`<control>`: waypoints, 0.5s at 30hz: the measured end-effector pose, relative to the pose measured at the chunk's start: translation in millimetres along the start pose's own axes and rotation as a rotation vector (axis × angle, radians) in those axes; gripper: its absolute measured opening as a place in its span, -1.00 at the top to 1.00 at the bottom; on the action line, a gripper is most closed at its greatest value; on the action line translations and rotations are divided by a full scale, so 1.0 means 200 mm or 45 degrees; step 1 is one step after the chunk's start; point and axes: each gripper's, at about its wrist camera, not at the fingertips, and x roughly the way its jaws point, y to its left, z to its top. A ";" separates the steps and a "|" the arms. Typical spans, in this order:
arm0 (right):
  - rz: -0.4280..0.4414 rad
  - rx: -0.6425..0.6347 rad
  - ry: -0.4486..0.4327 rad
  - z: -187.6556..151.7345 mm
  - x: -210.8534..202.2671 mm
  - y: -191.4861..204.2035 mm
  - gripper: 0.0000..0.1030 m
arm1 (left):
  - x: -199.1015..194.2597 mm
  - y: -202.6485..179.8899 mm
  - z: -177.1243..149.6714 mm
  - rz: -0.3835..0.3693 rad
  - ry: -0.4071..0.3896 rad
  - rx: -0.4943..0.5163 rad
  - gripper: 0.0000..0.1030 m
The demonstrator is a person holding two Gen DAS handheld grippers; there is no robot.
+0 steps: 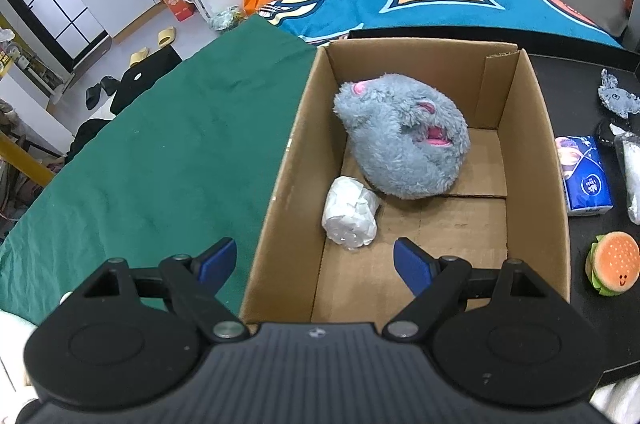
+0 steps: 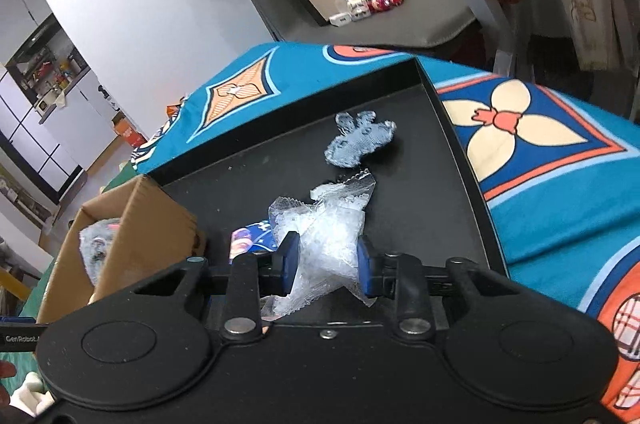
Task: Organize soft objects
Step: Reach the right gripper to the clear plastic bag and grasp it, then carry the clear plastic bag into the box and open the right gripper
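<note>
A cardboard box point(image 1: 532, 127) holds a grey plush toy point(image 1: 404, 139) and a white wrapped wad point(image 1: 350, 218). My left gripper point(image 1: 314, 252) hangs open over the box's near end with nothing between its fingers. In the right wrist view, my right gripper point(image 2: 328, 260) has its blue pads against both sides of a crinkled clear plastic bag point(image 2: 328, 228) on the black tray point(image 2: 400, 199). A small denim plush point(image 2: 358, 139) lies farther back on the tray. A blue tissue pack point(image 2: 250, 238) shows just left of the bag, partly hidden by it.
A burger plush point(image 1: 612, 266) and the tissue pack point(image 1: 586, 175) lie on the tray right of the box. A green cloth point(image 1: 160, 151) covers the surface to the box's left. A patterned blue blanket point(image 2: 540, 151) borders the tray behind and to the right.
</note>
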 end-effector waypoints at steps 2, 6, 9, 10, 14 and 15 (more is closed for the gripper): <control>0.006 -0.007 -0.001 0.00 -0.02 0.02 0.43 | -0.01 0.02 0.00 -0.005 -0.005 -0.009 -0.65; 0.023 -0.035 -0.011 0.01 -0.07 0.07 0.43 | -0.03 0.05 -0.02 -0.019 -0.022 -0.022 -0.64; 0.041 -0.064 -0.028 0.02 -0.11 0.12 0.43 | -0.05 0.07 -0.03 -0.034 -0.035 -0.029 -0.64; 0.047 -0.074 -0.036 0.03 -0.13 0.14 0.43 | -0.05 0.07 -0.03 -0.039 -0.038 -0.031 -0.64; 0.063 -0.100 -0.053 0.06 -0.16 0.22 0.43 | -0.06 0.10 -0.05 -0.064 -0.048 -0.038 -0.64; 0.071 -0.108 -0.055 0.06 -0.16 0.24 0.43 | -0.06 0.11 -0.06 -0.070 -0.052 -0.040 -0.64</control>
